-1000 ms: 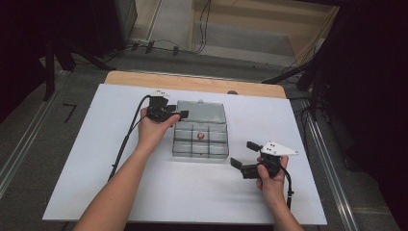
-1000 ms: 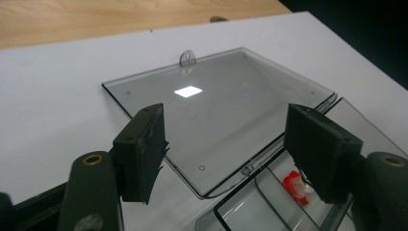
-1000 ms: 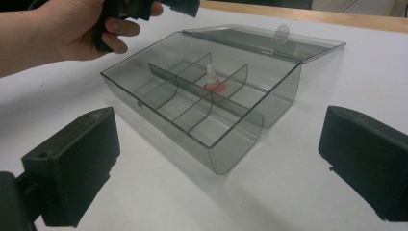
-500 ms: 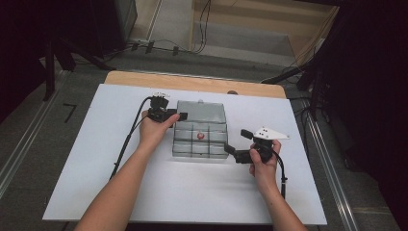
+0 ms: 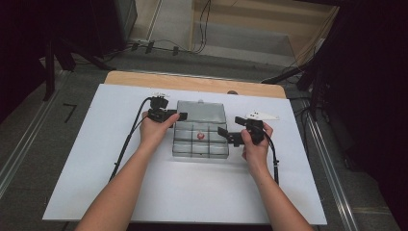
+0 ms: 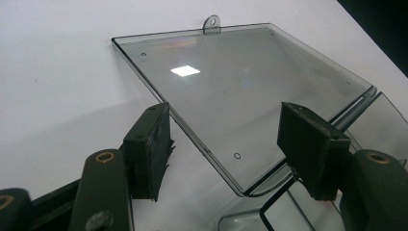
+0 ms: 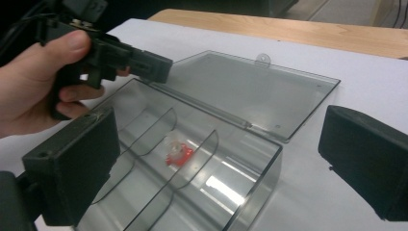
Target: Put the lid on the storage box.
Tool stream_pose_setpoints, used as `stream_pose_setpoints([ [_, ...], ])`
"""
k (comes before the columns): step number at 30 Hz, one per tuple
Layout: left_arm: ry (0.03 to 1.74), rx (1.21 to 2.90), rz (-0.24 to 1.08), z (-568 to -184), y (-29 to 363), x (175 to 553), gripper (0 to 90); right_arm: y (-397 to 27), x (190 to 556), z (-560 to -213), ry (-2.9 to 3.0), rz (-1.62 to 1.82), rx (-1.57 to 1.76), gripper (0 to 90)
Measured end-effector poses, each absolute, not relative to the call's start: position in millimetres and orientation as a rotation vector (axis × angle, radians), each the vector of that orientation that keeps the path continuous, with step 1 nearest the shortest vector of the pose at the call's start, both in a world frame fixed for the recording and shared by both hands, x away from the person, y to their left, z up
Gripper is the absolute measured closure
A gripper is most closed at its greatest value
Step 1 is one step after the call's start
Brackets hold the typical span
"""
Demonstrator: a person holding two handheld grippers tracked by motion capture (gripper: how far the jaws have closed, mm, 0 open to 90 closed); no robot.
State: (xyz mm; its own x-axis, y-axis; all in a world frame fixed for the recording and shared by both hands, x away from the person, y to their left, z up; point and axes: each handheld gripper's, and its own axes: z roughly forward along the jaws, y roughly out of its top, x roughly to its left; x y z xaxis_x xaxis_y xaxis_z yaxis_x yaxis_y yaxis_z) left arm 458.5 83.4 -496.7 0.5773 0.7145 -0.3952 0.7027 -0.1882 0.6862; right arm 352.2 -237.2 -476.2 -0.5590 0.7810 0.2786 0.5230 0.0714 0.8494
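Midway across the white counter [image 5: 96, 192] lies a clear box [image 5: 199, 142], its lid [image 6: 240, 91] folded flat toward the far edge, with bare counter on every side. Dividers split the box into compartments; a small red piece [image 7: 179, 154] sits in a middle one. Left tool [image 5: 177, 116] straddles the lid's corner, released; right tool [image 5: 225, 134] hangs released at the box's right edge.

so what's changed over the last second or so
The right gripper has moved in from the near right to the box's right side, jaws open and empty. The left gripper kept its place at the lid's left edge, its jaws closing a little around the edge, not clamped. Box, lid and red part stayed put.
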Motion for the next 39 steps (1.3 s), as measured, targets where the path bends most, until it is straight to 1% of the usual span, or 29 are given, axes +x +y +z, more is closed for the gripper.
stream_pose_setpoints([
  [7, 1.15, 1.911, 0.011, -497, 84, 459, 35.9, -235, 375, -482, 2.152, 1.468, 1.367, 0.0],
  [9, 1.153, 1.91, 0.012, -498, 84, 459, 36.7, -235, 380, -483, 2.141, 1.472, 1.399, 2.6],
  [12, 1.156, 1.906, 0.004, -498, 84, 460, 36.8, -234, 389, -484, 2.156, 1.495, 1.433, 3.1],
  [14, 1.158, 1.907, 0.007, -498, 84, 459, 36.8, -232, 393, -485, 2.155, 1.471, 1.457, 5.6],
  [16, 1.157, 1.909, 0.009, -498, 84, 459, 36.9, -230, 398, -487, 2.151, 1.414, 1.499, 6.2],
  [18, 1.157, 1.91, 0.009, -497, 84, 459, 36.9, -228, 403, -490, 2.15, 1.388, 1.551, 11.7],
  [21, 1.156, 1.912, 0.009, -497, 84, 459, 37.1, -228, 410, -494, 2.151, 1.382, 1.602, 12.5],
  [23, 1.158, 1.913, 0.01, -497, 84, 459, 37.2, -229, 413, -496, 2.131, 1.386, 1.636, 18.8],
  [29, 1.167, 1.906, 0.004, -498, 84, 459, 37.6, -231, 419, -502, 2.104, 1.425, 1.721, 24.3],
  [39, 1.187, 1.896, -0.017, -498, 84, 460, 37.7, -224, 427, -507, 2.109, 1.331, 1.81, 25.8],
])
